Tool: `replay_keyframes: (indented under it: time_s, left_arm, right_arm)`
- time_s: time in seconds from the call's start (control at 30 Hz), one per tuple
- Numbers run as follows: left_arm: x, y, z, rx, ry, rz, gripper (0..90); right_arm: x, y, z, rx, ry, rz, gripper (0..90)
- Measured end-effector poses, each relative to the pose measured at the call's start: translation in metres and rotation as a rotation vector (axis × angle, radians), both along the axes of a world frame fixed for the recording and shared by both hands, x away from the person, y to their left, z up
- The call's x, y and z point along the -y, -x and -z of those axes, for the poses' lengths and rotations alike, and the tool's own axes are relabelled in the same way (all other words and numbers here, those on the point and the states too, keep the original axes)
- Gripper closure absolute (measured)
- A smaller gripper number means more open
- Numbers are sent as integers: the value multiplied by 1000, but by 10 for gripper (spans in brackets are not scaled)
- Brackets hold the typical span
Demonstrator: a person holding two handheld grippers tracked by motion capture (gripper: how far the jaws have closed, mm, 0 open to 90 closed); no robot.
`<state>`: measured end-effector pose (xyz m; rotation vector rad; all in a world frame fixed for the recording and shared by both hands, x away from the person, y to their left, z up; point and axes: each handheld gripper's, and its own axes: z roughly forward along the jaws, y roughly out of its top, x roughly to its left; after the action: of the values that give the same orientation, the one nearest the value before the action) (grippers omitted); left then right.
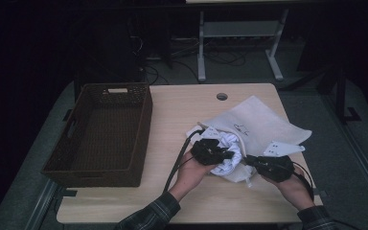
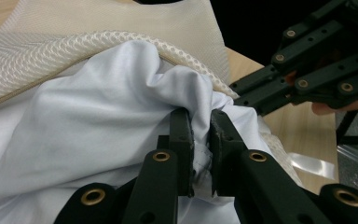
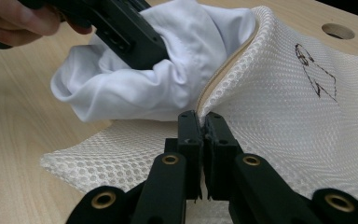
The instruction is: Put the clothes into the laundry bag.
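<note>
From above the near edge we are looking forward and down on the table (image 1: 172, 115). Both gripper cameras are looking close along their jaws, sharing the white cloth (image 2: 98, 126) and mesh bag (image 3: 284, 112).

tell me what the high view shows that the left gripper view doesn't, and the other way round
High view alone: the brown wicker basket at the table's left side, and the person's plaid sleeves. Left gripper view alone: the left gripper seen close, its jaws pinching a fold of the white cloth. Both share the white cloth, the mesh bag and the right gripper.
</note>
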<state>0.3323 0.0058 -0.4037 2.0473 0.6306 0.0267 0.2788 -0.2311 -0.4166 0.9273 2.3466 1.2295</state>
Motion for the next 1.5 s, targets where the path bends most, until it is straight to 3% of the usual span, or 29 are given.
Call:
replay_keyframes:
  time_s: [0.6, 1.5]
  left_arm:
    - [18, -8, 5, 30, -23, -84, 816]
    - [34, -17, 18, 39, -15, -104, 819]
  right_arm:
    - [1, 2, -5, 11, -23, -10, 858]
    - [-6, 3, -14, 27, -61, -44, 863]
